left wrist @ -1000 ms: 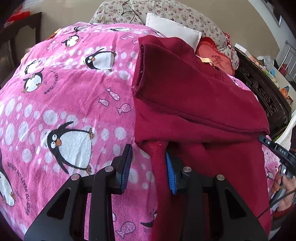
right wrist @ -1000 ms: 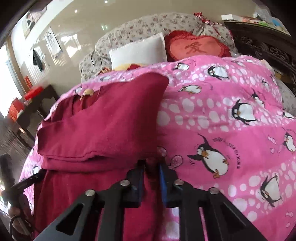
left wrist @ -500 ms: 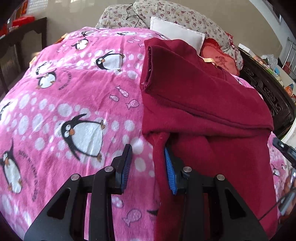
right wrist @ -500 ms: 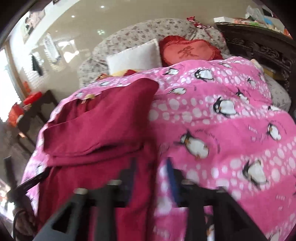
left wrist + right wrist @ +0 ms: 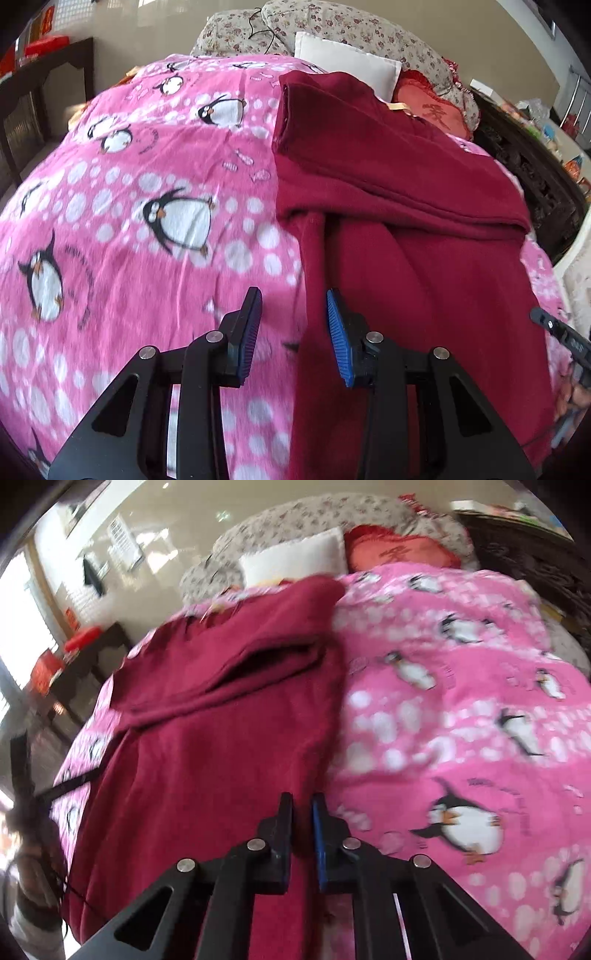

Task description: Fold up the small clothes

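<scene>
A dark red garment (image 5: 399, 229) lies on the pink penguin blanket (image 5: 129, 221), its upper part folded across itself. My left gripper (image 5: 293, 328) is open, its jaws astride the garment's left edge near the hem. In the right wrist view the same garment (image 5: 221, 720) fills the left half. My right gripper (image 5: 302, 830) has its jaws nearly closed with the garment's right edge between them.
White pillow (image 5: 347, 70), red heart cushion (image 5: 436, 110) and floral cushions (image 5: 332, 22) lie at the far end of the bed. Dark carved furniture (image 5: 528, 162) stands on the right, a dark side table (image 5: 40, 85) on the left.
Both grippers have drawn back toward the hem along the garment's side edges. The right jaws opened briefly, then narrowed again on the edge. The left jaws stayed open.
</scene>
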Demonstrator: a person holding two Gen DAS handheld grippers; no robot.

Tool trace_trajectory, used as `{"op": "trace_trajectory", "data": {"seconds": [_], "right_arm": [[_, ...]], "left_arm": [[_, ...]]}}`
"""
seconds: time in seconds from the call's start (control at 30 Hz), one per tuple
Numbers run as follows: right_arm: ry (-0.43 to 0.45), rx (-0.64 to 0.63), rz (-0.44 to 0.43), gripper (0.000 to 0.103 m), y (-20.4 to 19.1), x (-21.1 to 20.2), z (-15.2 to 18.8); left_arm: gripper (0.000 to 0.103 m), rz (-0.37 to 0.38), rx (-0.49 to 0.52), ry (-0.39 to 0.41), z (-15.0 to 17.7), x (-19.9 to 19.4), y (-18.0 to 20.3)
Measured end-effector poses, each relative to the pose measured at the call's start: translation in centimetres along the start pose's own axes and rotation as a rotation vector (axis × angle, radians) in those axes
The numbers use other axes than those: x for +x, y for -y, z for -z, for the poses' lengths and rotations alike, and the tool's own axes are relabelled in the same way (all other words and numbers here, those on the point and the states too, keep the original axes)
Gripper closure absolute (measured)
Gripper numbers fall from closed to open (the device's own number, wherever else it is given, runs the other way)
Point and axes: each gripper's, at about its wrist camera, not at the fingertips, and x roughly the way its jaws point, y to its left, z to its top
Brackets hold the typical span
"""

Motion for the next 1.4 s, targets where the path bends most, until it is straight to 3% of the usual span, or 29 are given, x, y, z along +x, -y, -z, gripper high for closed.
{"op": "trace_trajectory", "data": {"seconds": [0.13, 0.2, 0.23, 0.27, 0.37, 0.53, 0.7, 0.97, 1.07, 1.17, 1.37, 1.4], "right_arm": [[0.038, 0.028, -0.016, 0.093, 0.4, -2.5, 0.7], [0.048, 0.051, -0.065, 0.078, 0.8, -4.0, 1.3], [0.043, 0.065, -0.107, 0.056, 0.9, -4.8, 1.9], [0.03, 0.077, -0.143, 0.043, 1.0, -5.8, 2.9], [-0.04, 0.052, -0.165, 0.042, 0.4, -7.4, 5.4], [-0.102, 0.005, -0.197, 0.042, -0.8, -9.8, 9.9], [-0.119, 0.042, -0.208, 0.042, -0.3, -10.4, 12.9], [-0.132, 0.052, -0.253, 0.038, -0.5, -10.0, 13.3], [-0.126, 0.072, -0.279, 0.038, -0.3, -9.5, 12.9], [-0.119, 0.087, -0.296, 0.038, -0.1, -9.3, 12.8], [-0.091, 0.088, -0.324, 0.037, -0.2, -9.1, 13.0], [-0.088, 0.079, -0.324, 0.039, -0.1, -9.2, 13.1]], "left_arm": [[0.068, 0.069, 0.002, -0.047, 1.9, -1.6, -0.4], [0.068, 0.116, 0.01, -0.081, 3.3, -2.6, -0.6], [0.068, 0.135, 0.01, -0.094, 3.9, -3.0, -0.6], [0.064, 0.153, 0.009, -0.107, 4.6, -3.4, -0.6], [0.051, 0.201, 0.02, -0.129, 6.7, -5.1, -0.5], [0.045, 0.266, 0.031, -0.184, 9.4, -7.2, -0.4], [0.042, 0.242, 0.039, -0.175, 10.7, -7.9, 0.1], [0.038, 0.234, 0.029, -0.181, 11.5, -8.2, 0.3], [0.024, 0.26, 0.041, -0.202, 11.9, -8.4, 0.3], [0.023, 0.269, 0.084, -0.227, 12.3, -8.7, 0.5], [0.024, 0.336, 0.026, -0.256, 12.0, -8.5, 0.3], [0.031, 0.35, 0.032, -0.255, 12.1, -8.5, 0.4]]}}
